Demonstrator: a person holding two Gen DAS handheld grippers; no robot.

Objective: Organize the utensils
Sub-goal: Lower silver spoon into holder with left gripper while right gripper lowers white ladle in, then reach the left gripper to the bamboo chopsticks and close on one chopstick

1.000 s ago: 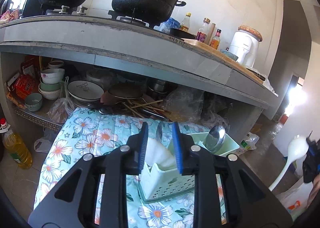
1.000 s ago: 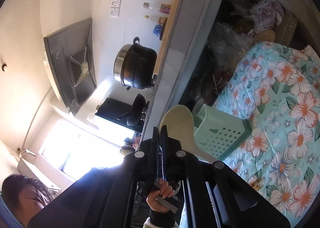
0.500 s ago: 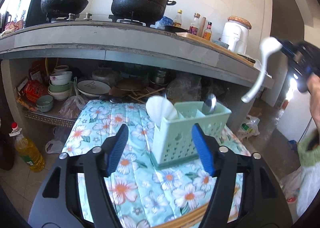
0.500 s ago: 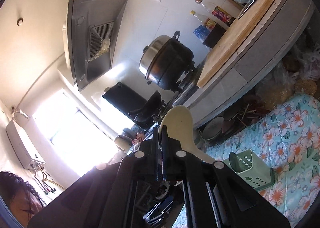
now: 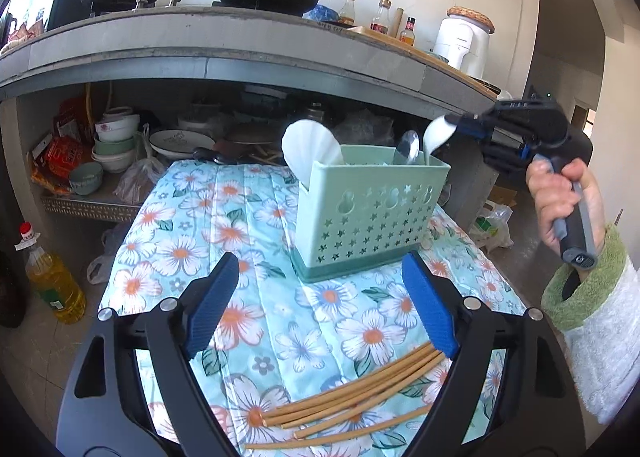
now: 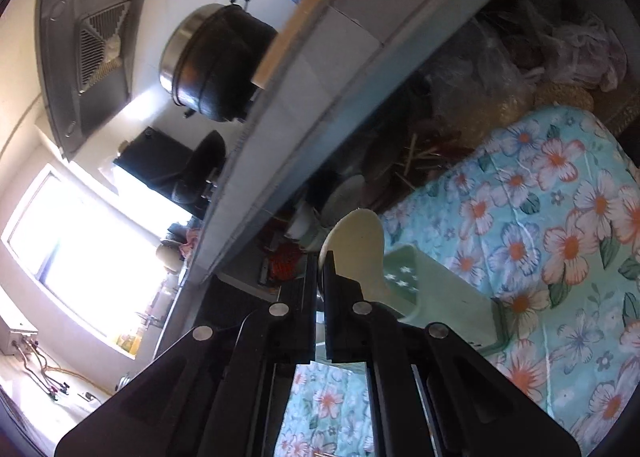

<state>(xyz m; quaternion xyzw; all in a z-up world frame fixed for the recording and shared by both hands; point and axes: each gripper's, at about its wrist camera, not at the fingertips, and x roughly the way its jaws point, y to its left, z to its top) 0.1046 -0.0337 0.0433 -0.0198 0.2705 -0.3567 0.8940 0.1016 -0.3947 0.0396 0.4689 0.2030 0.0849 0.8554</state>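
Mint-green plastic forms the perforated utensil caddy (image 5: 370, 217) standing on the flower-patterned desk (image 5: 192, 241), already holding a white rice paddle (image 5: 310, 147) and a metal spoon (image 5: 409, 145) upright. The right gripper (image 5: 466, 125) is clamped on a white ladle (image 5: 436, 137), its handle angled down into the caddy's right end, seemingly so it drops in beside the spoon. The left gripper (image 5: 320, 305) hangs wide and empty just above the bamboo chopsticks (image 5: 352, 397), likely the next pick.

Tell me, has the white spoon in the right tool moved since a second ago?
Yes. In the left wrist view the white spoon has swung in from the far right, and its lower end now dips into the green caddy, held by the right tool.
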